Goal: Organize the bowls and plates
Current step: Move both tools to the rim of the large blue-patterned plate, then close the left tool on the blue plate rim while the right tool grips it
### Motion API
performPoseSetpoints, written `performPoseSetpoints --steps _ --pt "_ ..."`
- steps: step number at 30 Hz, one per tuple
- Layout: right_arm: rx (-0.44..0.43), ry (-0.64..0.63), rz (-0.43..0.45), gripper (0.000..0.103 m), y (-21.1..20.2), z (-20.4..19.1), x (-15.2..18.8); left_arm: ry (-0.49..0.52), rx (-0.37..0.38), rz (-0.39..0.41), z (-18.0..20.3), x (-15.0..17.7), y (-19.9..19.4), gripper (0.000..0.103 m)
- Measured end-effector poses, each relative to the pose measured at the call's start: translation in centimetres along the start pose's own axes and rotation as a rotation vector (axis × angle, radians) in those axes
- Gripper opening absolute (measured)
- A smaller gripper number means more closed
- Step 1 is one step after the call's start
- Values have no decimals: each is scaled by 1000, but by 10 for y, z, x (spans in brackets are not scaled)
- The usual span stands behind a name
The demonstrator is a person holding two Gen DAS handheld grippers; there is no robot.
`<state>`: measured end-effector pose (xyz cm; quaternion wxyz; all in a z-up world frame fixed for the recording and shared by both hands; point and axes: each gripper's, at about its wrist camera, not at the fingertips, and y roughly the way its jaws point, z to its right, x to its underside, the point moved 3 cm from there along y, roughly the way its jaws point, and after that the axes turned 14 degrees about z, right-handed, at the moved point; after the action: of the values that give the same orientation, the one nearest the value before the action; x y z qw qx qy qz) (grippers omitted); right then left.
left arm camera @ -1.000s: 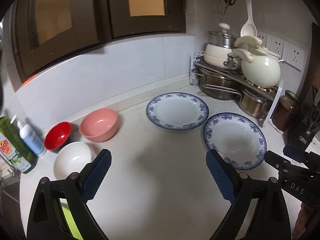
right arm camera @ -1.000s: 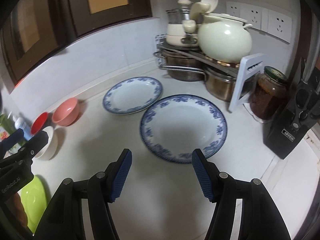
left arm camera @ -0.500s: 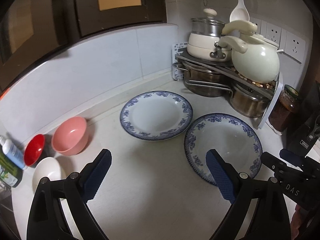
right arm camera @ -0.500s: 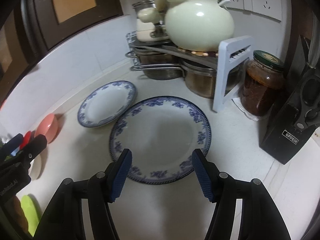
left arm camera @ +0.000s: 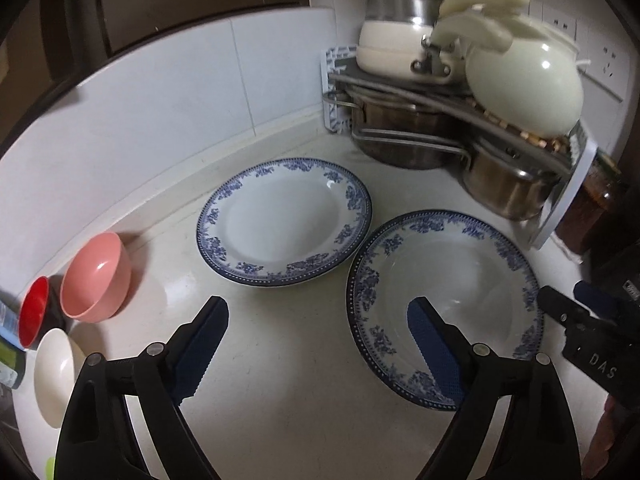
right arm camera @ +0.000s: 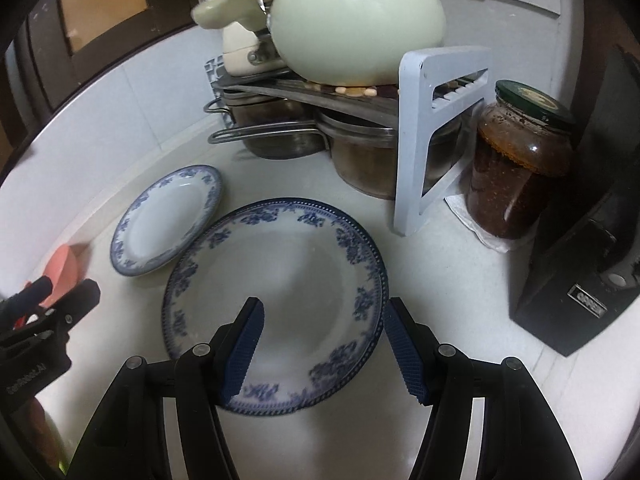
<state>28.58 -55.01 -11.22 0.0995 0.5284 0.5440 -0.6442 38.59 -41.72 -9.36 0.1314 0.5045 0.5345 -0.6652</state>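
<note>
Two blue-rimmed white plates lie side by side on the white counter: a far plate [left arm camera: 280, 220] [right arm camera: 160, 220] and a near plate [left arm camera: 448, 288] [right arm camera: 288, 264]. My left gripper [left arm camera: 316, 312] hovers over bare counter in front of the far plate; its jaws are closing with nothing between them. My right gripper [right arm camera: 324, 308] stands open low over the near plate's front part, its right pad by the rim, without touching. A pink bowl [left arm camera: 96, 276], a red bowl [left arm camera: 34, 312] and a white bowl [left arm camera: 54, 372] sit at the left by the wall.
A corner rack [right arm camera: 432, 128] holds steel pots [left arm camera: 404, 136] below and a cream pot [right arm camera: 356, 20] on top. A brown jar [right arm camera: 516, 168] and a black knife block [right arm camera: 588, 280] stand on the right. The tiled wall [left arm camera: 180, 92] runs behind the plates.
Both grippers have come forward and lower toward the plates, which now look larger. The left jaws have narrowed a little. The bowls have slid to the left edge of the left view.
</note>
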Motion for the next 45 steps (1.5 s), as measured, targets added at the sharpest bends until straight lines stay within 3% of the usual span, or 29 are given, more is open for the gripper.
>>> performPoseSetpoints --steps 10,19,27,37,45 --pt "32 4 -47 63 42 15 8 -9 47 -101 14 14 47 76" --pt "55 4 -79 63 61 24 14 -1 80 -134 24 17 68 74" --pt "74 15 -87 62 69 31 14 -29 106 -176 29 22 84 64" --pt "58 22 -109 50 83 32 16 -47 151 -246 38 33 97 48" --pt "60 4 -113 40 84 31 15 -37 142 -235 36 33 98 39"
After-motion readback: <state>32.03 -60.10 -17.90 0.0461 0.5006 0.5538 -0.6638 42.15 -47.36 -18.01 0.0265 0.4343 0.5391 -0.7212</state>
